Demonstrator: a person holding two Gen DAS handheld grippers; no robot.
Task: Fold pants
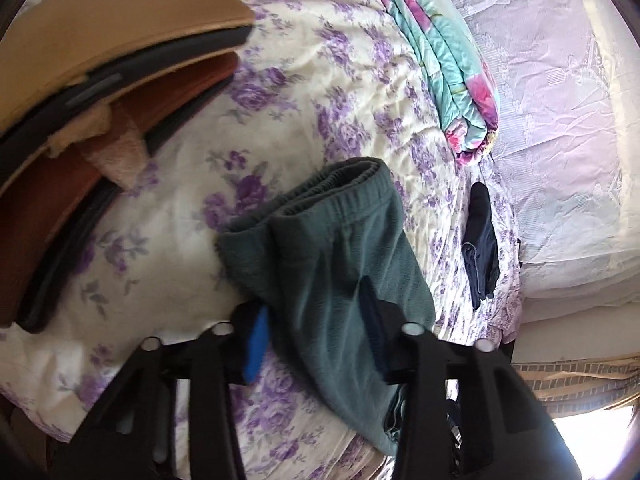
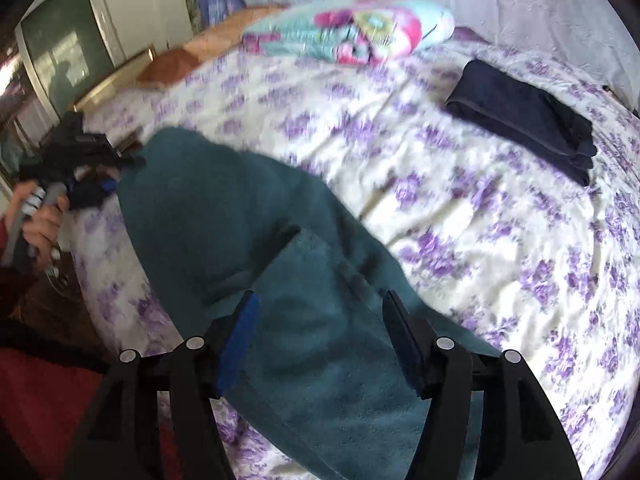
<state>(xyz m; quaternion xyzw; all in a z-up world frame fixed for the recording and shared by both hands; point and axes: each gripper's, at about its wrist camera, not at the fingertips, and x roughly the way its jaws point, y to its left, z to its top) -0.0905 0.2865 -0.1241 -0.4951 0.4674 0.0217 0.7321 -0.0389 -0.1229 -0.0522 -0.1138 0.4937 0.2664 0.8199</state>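
Observation:
Teal fleece pants (image 1: pixel 332 248) lie folded lengthwise on the purple-flowered bedsheet (image 1: pixel 320 80), elastic waistband at the far end. My left gripper (image 1: pixel 316 320) is open, its fingers straddling the pants just above the cloth. In the right wrist view the pants (image 2: pixel 240 220) stretch from my right gripper toward the left gripper (image 2: pixel 94 184) held in a hand at the left edge. My right gripper (image 2: pixel 320 336) is open, fingers either side of the pant fabric, not pinching it.
Dark navy folded pants (image 2: pixel 528 124) lie at the far right of the bed, also in the left wrist view (image 1: pixel 482 240). A folded floral quilt (image 2: pixel 352 36) lies at the head. Brown cushions (image 1: pixel 100 60) stack at left. An old television (image 2: pixel 64 48) stands beyond the bed.

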